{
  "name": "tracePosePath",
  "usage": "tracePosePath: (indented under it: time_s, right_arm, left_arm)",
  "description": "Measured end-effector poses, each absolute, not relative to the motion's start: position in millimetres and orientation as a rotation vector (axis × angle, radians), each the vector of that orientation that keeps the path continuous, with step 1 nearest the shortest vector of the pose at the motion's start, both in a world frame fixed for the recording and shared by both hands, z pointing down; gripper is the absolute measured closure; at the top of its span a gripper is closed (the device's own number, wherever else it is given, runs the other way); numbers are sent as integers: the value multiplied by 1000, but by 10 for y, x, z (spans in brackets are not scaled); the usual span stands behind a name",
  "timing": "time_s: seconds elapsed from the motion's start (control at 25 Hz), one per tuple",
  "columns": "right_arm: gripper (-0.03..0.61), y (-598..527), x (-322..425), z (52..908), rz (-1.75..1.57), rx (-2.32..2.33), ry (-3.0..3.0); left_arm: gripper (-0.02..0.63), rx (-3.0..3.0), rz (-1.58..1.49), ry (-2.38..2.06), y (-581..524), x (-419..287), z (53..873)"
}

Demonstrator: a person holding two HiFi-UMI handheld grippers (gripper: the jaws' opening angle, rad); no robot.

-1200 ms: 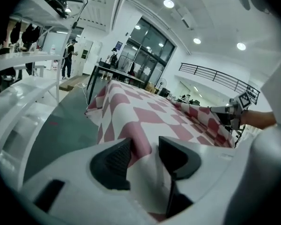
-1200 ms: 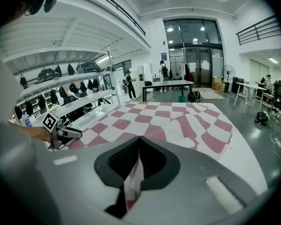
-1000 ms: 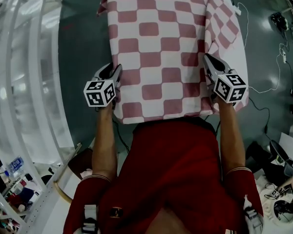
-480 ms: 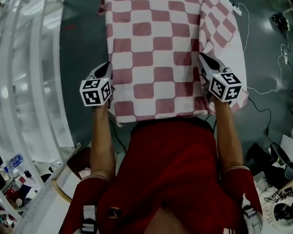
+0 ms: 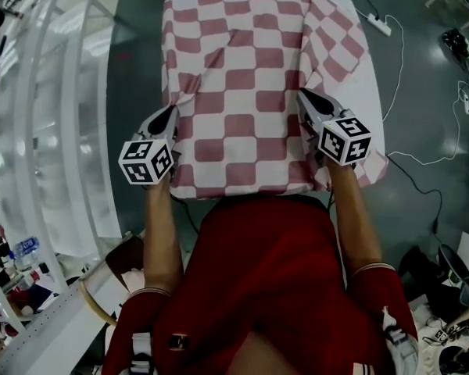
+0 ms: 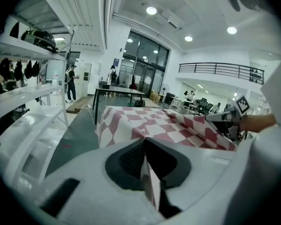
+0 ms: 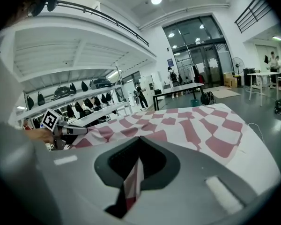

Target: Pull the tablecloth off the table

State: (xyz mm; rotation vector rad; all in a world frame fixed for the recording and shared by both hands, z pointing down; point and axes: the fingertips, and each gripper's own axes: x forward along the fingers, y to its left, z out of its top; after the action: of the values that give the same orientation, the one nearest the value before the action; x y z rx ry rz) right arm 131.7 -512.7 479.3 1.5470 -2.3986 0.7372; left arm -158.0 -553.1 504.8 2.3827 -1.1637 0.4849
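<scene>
A red-and-white checked tablecloth (image 5: pixel 246 92) covers the table and hangs over its near edge. My left gripper (image 5: pixel 170 114) is shut on the cloth's left edge, where the fabric puckers toward the jaws. A pinched fold of cloth (image 6: pixel 151 184) shows between the jaws of the left gripper (image 6: pixel 144 145) in its own view. My right gripper (image 5: pixel 304 98) is shut on the cloth's right side. There too a fold (image 7: pixel 132 184) stands between the jaws of the right gripper (image 7: pixel 139 146). Past the rumpled right side, a strip of white table top (image 5: pixel 373 100) lies bare.
A white shelf rack (image 5: pixel 55 131) runs along the left. On the grey floor to the right lie a power strip (image 5: pixel 380 24) and a white cable (image 5: pixel 422 151). The person's red shirt (image 5: pixel 266 272) presses against the table's near edge.
The left gripper's jaws have closed on the cloth's left edge, which now wrinkles there. Both grippers sit a little farther up the table. The right grip is unchanged.
</scene>
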Motion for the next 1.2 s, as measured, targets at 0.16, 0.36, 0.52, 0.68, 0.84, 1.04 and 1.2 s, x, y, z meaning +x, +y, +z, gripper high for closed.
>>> tracePosePath:
  time_s: [0.16,0.36,0.52,0.68,0.84,1.04,1.2]
  right_arm:
    - [565,-5069,1402,4705,730,1519,-2460]
    - [565,-4941,1516,4644,727,1493,-2518]
    - [565,-4828,1556,4626,734,1460,-2557]
    - [565,-4709,1588,4603,734,1421,-2592]
    - [565,-4569,1577,4590,738,1377,-2637]
    - [565,-4364,1576,4504,728,1357,-2695]
    - [565,-4203,1567,4450,707,1370,-2716]
  left_arm:
    - [604,2393,486,-1202,-5394,-1374,4909]
    - [605,2407,482,-1255,-5159,-1195,4777]
    - [606,2418,469,-1297,-4959,-1116,4653]
    - [606,2474,429,-1294,-4739,-924,4437]
    - [606,2530,372,-1286,-4542,-645,4220]
    - [605,2575,257,-1302,-4242,-432,3956]
    - [605,2604,167,-1319,-4011,-460,3803]
